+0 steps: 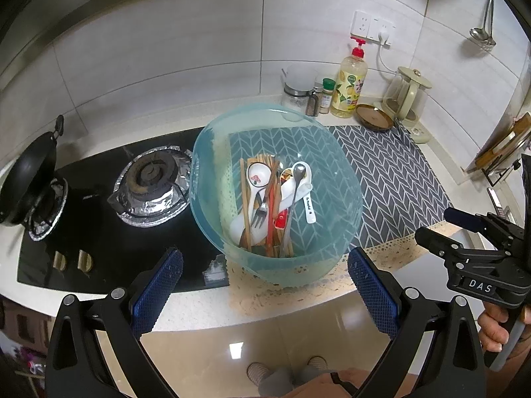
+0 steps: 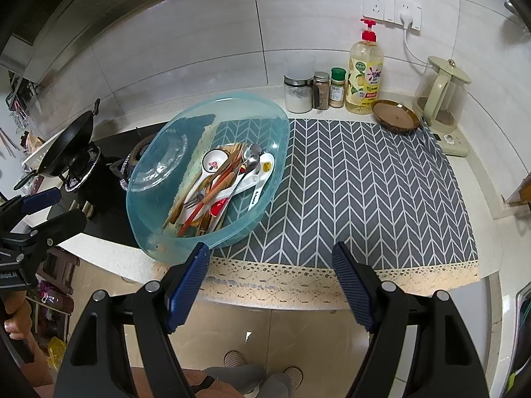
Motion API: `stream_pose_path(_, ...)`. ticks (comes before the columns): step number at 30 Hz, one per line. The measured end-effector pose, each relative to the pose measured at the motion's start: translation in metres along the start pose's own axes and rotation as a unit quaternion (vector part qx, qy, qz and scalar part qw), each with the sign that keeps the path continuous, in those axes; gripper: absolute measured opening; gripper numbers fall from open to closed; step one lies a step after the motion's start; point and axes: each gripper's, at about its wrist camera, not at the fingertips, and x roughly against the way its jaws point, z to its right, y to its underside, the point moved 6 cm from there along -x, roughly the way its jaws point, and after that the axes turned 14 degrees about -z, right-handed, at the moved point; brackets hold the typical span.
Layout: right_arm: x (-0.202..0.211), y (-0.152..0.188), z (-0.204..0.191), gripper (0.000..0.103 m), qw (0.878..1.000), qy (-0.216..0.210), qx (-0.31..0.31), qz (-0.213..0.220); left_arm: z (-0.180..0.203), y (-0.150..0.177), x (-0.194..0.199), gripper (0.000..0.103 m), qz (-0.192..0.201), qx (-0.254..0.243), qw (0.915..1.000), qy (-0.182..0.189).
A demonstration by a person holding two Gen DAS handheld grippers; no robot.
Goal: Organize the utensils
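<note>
Translucent blue-green plastic, thin-walled and oval, makes up the basin (image 1: pixel 335 172) that holds the jumble of utensils (image 1: pixel 272 205); it stands at the near edge of the tabletop (image 2: pixel 109 252), partly on the grey herringbone cloth mat (image 2: pixel 365 182) and partly over the black glass stove top (image 1: pixel 99 232). I judge the basin light and a little flexible, best taken by its rim. Inside, the white ceramic spoons (image 1: pixel 259 175) look smooth, slippery and chippable, so a hold across the handle rather than the bowl seems wise. The slim wooden chopsticks (image 2: pixel 229 159) are light and stiff but roll and cross one another; the steel fork (image 1: pixel 260 212) and long steel spoon (image 1: pixel 295 182) are hard and slick, so each is probably best gripped mid-shaft. Both pairs of tongs stand wide and empty: the left tongs (image 1: pixel 265 265) hang at 6 o'clock of the basin, the right tongs (image 2: pixel 272 262) over the mat's lace border with the basin at their 10 o'clock. Only the left wrist view shows the foil-lined burner (image 1: pixel 152 185) whole, the ladle hanging on the wall (image 1: pixel 483 33), and the right tongs from outside. Only the right wrist view shows the mat's bare right half, free for laying things out.
</note>
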Motion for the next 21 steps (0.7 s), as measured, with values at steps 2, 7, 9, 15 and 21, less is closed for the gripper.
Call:
stream_pose_path(2, 0.0, 0.001, 0.0, 0.074, 1.0, -0.001, 0.0, -0.001, -0.001, 0.002, -0.001, 0.099, 0.0, 0.002, 1.0, 0.001)
stream_pose_path(7, -0.002, 0.005, 0.001, 0.074, 1.0, -0.003, -0.002, -0.002, 0.0, 0.005, -0.003, 0.099, -0.003, 0.004, 1.0, 0.001)
stream_pose_path(9, -0.002, 0.005, 0.0, 0.074, 1.0, -0.004, -0.003, -0.003, 0.001, 0.007, -0.004, 0.099, -0.005, 0.002, 1.0, 0.0)
stream_pose_path(15, -0.006, 0.012, 0.0, 0.074, 1.0, -0.01, -0.008, -0.006, 0.005, 0.011, -0.005, 0.099, -0.007, 0.004, 1.0, 0.003)
stream_pose_path(21, -0.006, 0.016, 0.0, 0.074, 1.0, -0.014, -0.009, -0.007, 0.007, 0.014, -0.005, 0.099, -0.006, 0.007, 0.9999, 0.004)
